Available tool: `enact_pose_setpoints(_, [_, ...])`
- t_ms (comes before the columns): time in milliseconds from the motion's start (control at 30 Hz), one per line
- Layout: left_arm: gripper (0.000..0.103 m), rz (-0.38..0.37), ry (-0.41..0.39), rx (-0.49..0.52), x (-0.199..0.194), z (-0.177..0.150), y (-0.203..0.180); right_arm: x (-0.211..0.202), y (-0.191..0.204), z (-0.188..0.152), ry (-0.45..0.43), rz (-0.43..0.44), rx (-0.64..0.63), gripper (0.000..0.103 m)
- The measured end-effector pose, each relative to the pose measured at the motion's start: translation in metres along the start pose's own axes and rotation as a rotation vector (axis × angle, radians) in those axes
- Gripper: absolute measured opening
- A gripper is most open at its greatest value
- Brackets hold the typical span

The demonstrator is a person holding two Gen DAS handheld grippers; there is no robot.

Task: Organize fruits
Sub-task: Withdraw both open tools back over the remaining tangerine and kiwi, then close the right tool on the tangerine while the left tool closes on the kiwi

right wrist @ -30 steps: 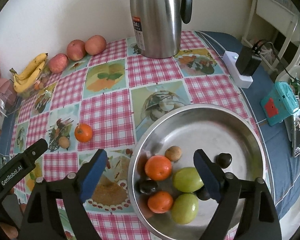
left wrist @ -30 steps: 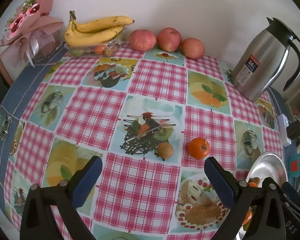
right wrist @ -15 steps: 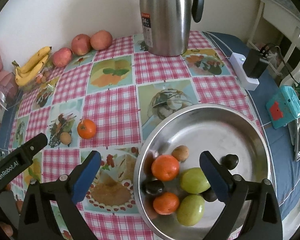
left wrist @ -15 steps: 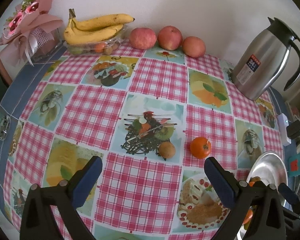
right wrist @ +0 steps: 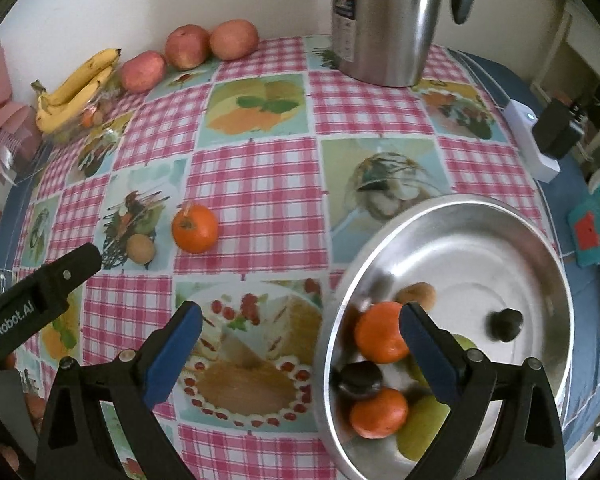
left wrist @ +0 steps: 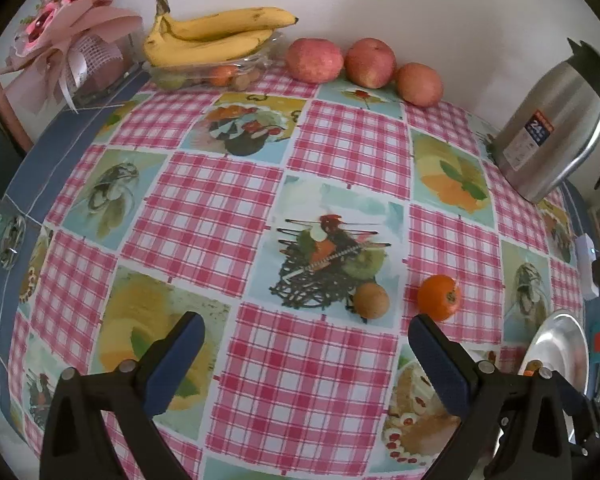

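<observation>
Risk lies with the loose orange [right wrist: 195, 228] and the small brown fruit [right wrist: 141, 248] just beside it on the checked surface [right wrist: 260, 184], apart from the steel bowl [right wrist: 452, 208] holding the rest. My right fingers [right wrist: 298, 346] and left fingers [left wrist: 306, 354] both stand released and empty. A careless closing could, in my judgement, nudge the round orange into a roll or knock its neighbour.

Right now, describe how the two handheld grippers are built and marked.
Both grippers look alike. The left gripper has black plastic triangular arms with silver rivets, tipped by flat blue pads. The right gripper has the same black arms and blue pads. In the right wrist view, the left gripper's black body carries white "GenRobot.AI" lettering. No cables or sleeves show.
</observation>
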State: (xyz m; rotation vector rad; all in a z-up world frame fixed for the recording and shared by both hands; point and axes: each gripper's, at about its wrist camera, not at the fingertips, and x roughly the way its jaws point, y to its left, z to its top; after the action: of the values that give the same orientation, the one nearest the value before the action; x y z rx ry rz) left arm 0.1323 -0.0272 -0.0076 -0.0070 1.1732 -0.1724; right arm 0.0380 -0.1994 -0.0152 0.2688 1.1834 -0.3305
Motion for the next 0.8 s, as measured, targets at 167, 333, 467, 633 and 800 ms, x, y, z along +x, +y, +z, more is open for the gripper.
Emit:
enact_pose_setpoints(167, [0.103,0.001,-0.008,-0.016,0.001,0.004,0.009,0.0,0.009,0.003,-0.019,0.039,-0.011,0.099])
enact_pose_setpoints(333, [0.103,-0.059,-0.031,-0.031,-0.002,0.011,0.014,0.001,0.017,0.008,-0.042,0.066,-0.024,0.099])
enact_pose_setpoints(467, [0.103,-0.062,-0.049,-0.031,-0.003,0.015,0.016,0.006,0.021,0.011,-0.05,0.09,-0.012,0.099])
enact_pose_setpoints(633, [0.103,-0.068,-0.041,-0.049,0.005,0.017,0.02,0.006,0.024,0.017,-0.1,0.134,0.017,0.099])
enact_pose_setpoints(800, [0.103,-0.102,-0.016,-0.087,0.017,0.02,0.026,0.017,0.028,0.022,-0.109,0.159,0.029,0.099])
